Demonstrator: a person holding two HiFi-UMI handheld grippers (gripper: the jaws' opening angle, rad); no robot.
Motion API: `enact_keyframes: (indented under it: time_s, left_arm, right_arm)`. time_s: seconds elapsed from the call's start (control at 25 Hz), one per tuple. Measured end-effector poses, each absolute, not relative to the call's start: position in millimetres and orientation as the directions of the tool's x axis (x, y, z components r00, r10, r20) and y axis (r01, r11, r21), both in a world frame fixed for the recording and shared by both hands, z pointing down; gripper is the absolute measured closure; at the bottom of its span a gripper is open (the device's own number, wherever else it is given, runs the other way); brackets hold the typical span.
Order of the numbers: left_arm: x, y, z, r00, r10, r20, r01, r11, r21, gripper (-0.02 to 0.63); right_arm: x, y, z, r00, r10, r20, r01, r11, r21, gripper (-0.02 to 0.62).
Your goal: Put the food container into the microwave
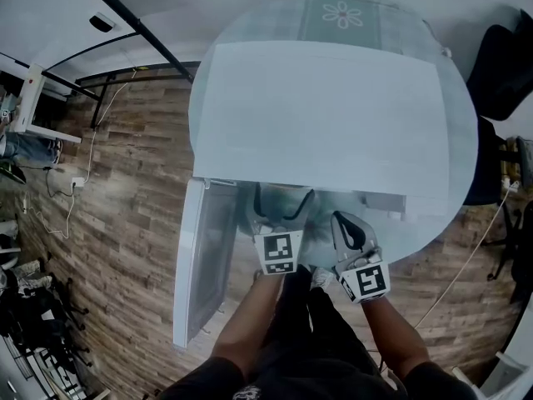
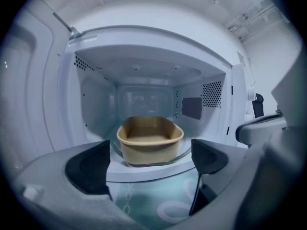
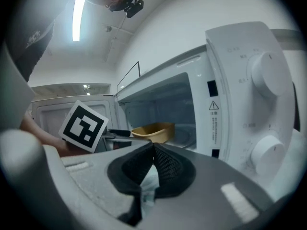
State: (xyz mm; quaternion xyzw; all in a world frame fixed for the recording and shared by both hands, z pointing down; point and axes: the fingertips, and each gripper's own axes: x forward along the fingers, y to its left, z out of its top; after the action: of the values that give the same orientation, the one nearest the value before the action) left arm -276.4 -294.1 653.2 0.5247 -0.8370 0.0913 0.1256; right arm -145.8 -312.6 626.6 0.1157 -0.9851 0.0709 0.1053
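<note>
A tan, open-topped food container sits on the glass turntable inside the white microwave, whose door hangs open to the left. My left gripper is open just outside the cavity mouth, with its pads apart from the container and nothing between them. In the head view the left gripper points into the opening. My right gripper is shut on nothing, beside the control panel. From there the container shows inside the cavity. In the head view the right gripper is to the left one's right.
The microwave stands on a round table with a pale flowered cloth. Two knobs are on the panel at the right. A dark chair stands at the right, and cables and a white rack are on the wooden floor at the left.
</note>
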Motion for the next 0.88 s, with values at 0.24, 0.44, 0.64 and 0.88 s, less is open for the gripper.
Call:
enact_keyframes:
  time_s: [0.24,0.44,0.64,0.88]
  left_arm:
    - [-257,-260,623,-0.447,-0.849,0.283,-0.89,0.454,-0.043,0.113]
    - [-226,-229,588,-0.469,-0.844,0.259,-0.878,0.478,-0.032,0.309]
    - [-205,-202,548,-0.488,-0.847,0.212,-0.872,0.482,-0.083,0.483]
    - [-187,-183,514,-0.476,-0.857,0.198,-0.88,0.465,-0.101,0.601]
  right_arm:
    - [-142,-296,574,-0.971,-0.203,0.123,-0.218,0.968,-0.126,0.594]
    - [-120,-278,542,-0.979,-0.185,0.08,-0.194,0.974,-0.116,0.594]
    - [-96,-263,515,-0.981,-0.185,0.052,-0.19,0.974,-0.124,0.594]
    - [-88,-248,493,-0.985,-0.17,0.009,-0.17,0.978,-0.118,0.594]
